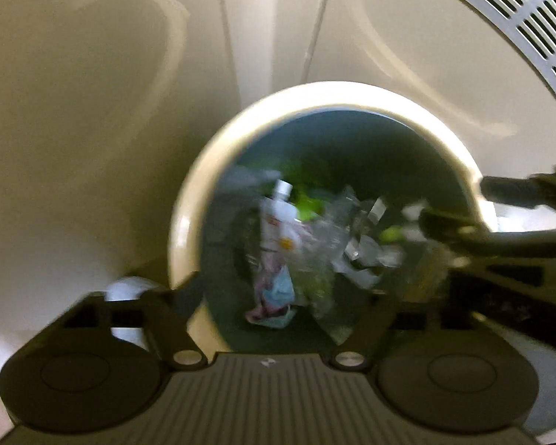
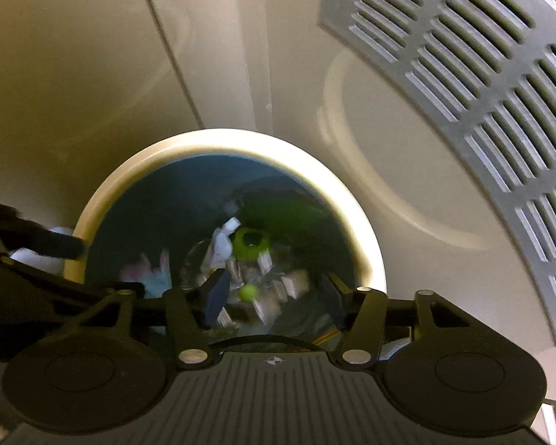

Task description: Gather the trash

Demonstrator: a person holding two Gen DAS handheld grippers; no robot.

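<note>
A round white-rimmed bin (image 1: 189,218) with a dark liner stands below both grippers; it also shows in the right wrist view (image 2: 367,244). Inside lies mixed trash: a white pouch with a cap (image 1: 278,218), clear crumpled plastic (image 1: 326,244), green pieces (image 2: 250,243) and a pink and blue wrapper (image 1: 274,293). My left gripper (image 1: 278,319) hangs open over the bin's near rim and is empty. My right gripper (image 2: 274,293) is open over the bin mouth, with nothing between its fingers. The right gripper's fingers (image 1: 500,200) reach in from the right in the left wrist view. Both views are blurred.
A cream wall or cabinet panel (image 1: 92,92) rises behind the bin. A grey slotted vent grille (image 2: 482,92) curves at the upper right. A white object (image 1: 126,293) lies left of the bin, partly hidden.
</note>
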